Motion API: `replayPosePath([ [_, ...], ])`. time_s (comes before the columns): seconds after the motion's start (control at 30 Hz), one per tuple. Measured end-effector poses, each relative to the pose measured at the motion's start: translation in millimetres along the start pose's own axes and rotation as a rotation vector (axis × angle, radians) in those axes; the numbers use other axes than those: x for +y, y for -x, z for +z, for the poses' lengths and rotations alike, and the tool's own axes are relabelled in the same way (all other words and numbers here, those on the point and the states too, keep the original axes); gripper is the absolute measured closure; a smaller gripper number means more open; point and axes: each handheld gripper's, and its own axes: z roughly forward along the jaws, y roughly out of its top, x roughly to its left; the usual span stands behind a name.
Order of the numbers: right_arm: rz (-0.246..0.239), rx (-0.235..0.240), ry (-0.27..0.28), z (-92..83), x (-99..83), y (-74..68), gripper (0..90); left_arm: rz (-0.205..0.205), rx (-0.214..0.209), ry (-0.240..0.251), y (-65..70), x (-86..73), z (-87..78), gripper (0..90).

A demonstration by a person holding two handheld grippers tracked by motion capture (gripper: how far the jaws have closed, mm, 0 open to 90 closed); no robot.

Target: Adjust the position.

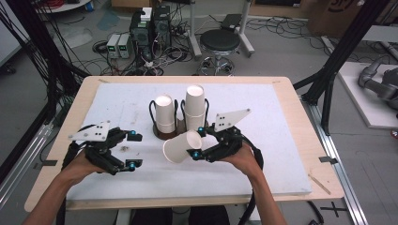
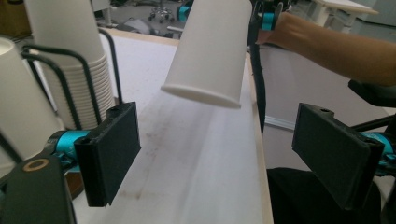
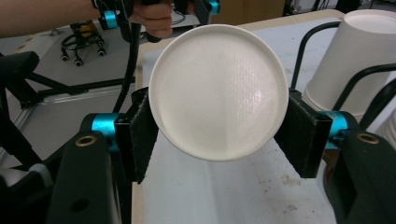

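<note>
The right gripper (image 1: 196, 142) is clamped on a white paper cup (image 1: 182, 146), which is held on its side above the white mat (image 1: 281, 154) with its mouth toward seven o'clock in the high view. The left gripper (image 1: 134, 150), at nine o'clock of the cup, has its jaws apart with nothing between them. At twelve o'clock stand two cup stacks (image 1: 194, 107) in a wire holder (image 1: 152, 112); its base seems dark, though mostly hidden.

a robotics lab: beyond the table (image 1: 291, 140) sit computer towers (image 1: 151, 28) in tangled cables (image 1: 178, 33), a round stool (image 1: 219, 42) beside them, black frame posts (image 1: 342, 51) flanking the table.
</note>
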Motion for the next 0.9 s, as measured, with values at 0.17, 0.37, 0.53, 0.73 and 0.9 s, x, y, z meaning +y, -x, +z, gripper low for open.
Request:
replayPosePath([
  [0.17, -0.003, 0.017, 0.013, 3.5, 1.3, -1.8, 35.7, 0.004, -0.011, 0.027, -3.3, 2.5, 15.9, 15.1],
  [0.37, -0.016, 0.033, 0.022, 5.9, 1.4, -3.2, 35.8, -0.006, -0.038, 0.049, -5.2, 5.0, 30.8, 15.1],
  [0.53, -0.015, 0.039, 0.032, 7.1, 1.2, -3.7, 35.8, -0.008, -0.059, 0.056, -4.6, 6.6, 44.1, 15.1],
  [0.73, -0.014, 0.055, 0.041, 8.6, 1.0, -5.6, 35.8, -0.007, -0.071, 0.065, -3.3, 8.4, 56.3, 15.1],
  [0.9, -0.014, 0.067, 0.055, 10.9, 1.0, -6.5, 35.8, -0.009, -0.091, 0.065, -1.7, 9.6, 64.8, 15.1],
])
